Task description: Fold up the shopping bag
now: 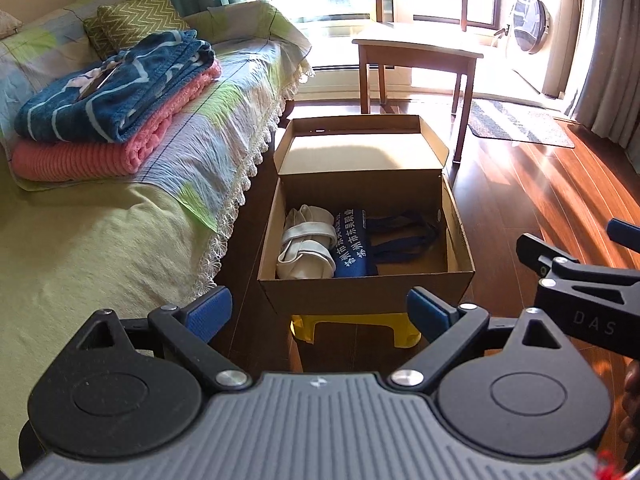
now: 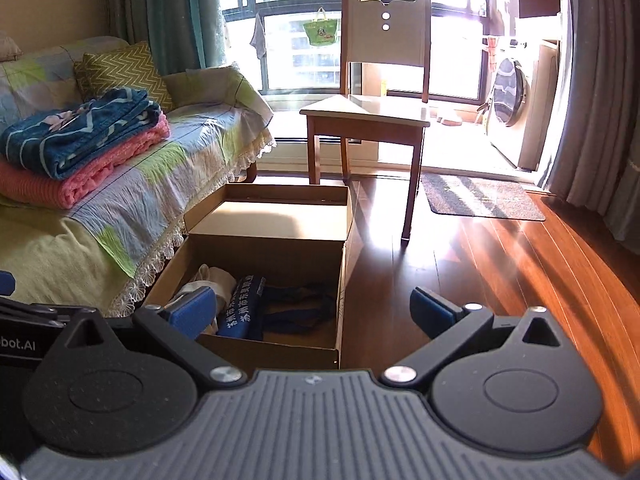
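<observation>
Both grippers, left [image 1: 319, 312] and right [image 2: 313, 312], hang with jaws released, holding nothing; folded blue shopping bag [image 1: 354, 244] sits inside the cardboard box [image 1: 360, 296] beside a white bag [image 1: 306, 246].

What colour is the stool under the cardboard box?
Yellow. The stool shows best in the left wrist view, beneath the box.

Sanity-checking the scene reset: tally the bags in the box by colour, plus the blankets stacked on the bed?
Cream bag: 1
Blue bag with white lettering: 1
Blue patterned blanket: 1
Pink blanket: 1
Total: 4. Both bags lie in the cardboard box; both grippers are open and empty.
</observation>
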`<state>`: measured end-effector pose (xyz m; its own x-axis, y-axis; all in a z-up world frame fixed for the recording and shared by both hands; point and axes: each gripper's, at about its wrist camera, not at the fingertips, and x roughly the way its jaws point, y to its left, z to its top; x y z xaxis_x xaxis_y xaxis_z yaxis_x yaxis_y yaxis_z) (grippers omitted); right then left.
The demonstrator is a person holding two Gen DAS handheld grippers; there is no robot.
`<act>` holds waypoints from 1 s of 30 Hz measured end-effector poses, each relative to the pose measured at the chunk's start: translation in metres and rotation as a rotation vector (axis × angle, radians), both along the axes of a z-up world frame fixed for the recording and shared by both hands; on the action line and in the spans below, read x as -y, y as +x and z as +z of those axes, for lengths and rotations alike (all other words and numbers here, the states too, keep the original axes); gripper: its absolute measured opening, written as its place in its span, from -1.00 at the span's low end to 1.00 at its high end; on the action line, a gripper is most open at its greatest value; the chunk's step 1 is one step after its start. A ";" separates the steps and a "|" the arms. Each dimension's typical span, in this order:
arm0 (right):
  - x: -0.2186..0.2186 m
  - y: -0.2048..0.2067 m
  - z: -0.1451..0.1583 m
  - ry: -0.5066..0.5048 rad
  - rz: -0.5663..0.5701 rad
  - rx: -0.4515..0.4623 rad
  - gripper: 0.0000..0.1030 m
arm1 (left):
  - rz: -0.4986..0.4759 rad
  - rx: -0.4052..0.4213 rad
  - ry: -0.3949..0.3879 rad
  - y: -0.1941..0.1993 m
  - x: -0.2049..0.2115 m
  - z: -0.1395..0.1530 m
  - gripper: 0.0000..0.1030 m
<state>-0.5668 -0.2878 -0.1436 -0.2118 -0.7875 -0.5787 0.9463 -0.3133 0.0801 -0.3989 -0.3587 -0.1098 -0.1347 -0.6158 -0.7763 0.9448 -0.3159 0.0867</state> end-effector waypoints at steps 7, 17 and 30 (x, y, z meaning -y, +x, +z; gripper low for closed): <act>0.014 -0.011 -0.009 0.053 -0.011 0.098 0.98 | -0.001 0.021 0.028 0.003 0.006 -0.013 0.86; 0.046 -0.009 -0.037 0.179 0.006 0.126 0.98 | 0.003 0.034 0.099 0.007 0.035 -0.042 0.86; 0.101 -0.003 -0.065 0.256 -0.009 0.122 0.98 | -0.024 0.054 0.173 0.004 0.093 -0.082 0.86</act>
<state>-0.5699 -0.3891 -0.2083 -0.1350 -0.6111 -0.7799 0.9316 -0.3465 0.1102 -0.3951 -0.4516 -0.1920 -0.1034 -0.4697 -0.8767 0.9322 -0.3531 0.0792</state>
